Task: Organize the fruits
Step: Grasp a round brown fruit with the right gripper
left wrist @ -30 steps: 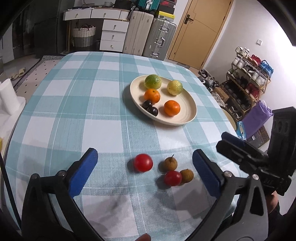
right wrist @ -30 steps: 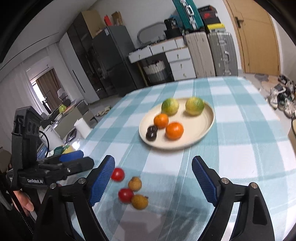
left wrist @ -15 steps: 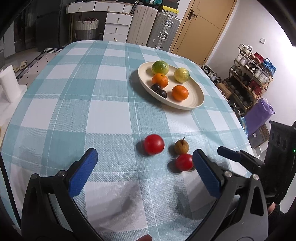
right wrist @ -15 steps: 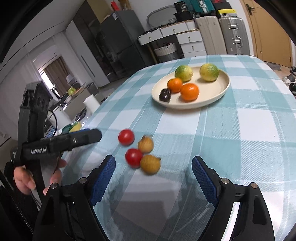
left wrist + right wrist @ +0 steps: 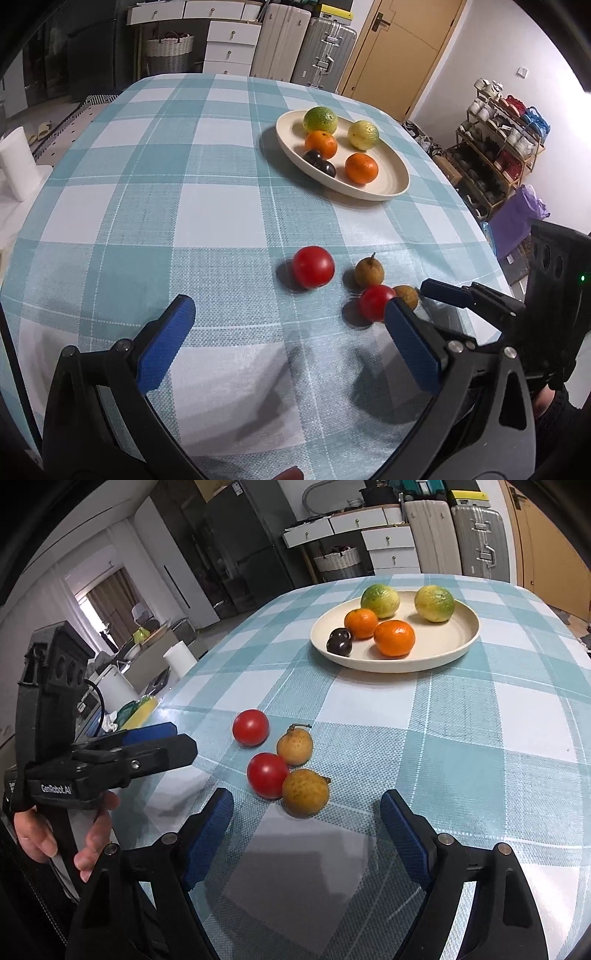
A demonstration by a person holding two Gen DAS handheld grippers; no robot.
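Observation:
Two red tomatoes lie on the checked tablecloth: the far one (image 5: 313, 266) (image 5: 250, 727) and the near one (image 5: 376, 302) (image 5: 267, 775). Two small brown fruits lie beside them: one with a stem (image 5: 368, 272) (image 5: 294, 746) and a second (image 5: 406, 296) (image 5: 306, 793). A cream plate (image 5: 391, 184) (image 5: 443, 653) holds two oranges, two green-yellow citrus and dark plums. My left gripper (image 5: 290, 339) is open and empty, low over the cloth short of the loose fruits. My right gripper (image 5: 306, 834) is open and empty, just short of the second brown fruit.
The round table's edge curves close on both sides. A shoe rack (image 5: 498, 136) and a purple bag (image 5: 517, 221) stand right of the table. Drawers and suitcases (image 5: 325, 44) line the back wall. A paper roll (image 5: 180, 661) stands on a counter to the left.
Both grippers have moved forward and lower toward the loose fruits, which now look larger and closer. The fruits and the plate have not moved. Both grippers stay open.

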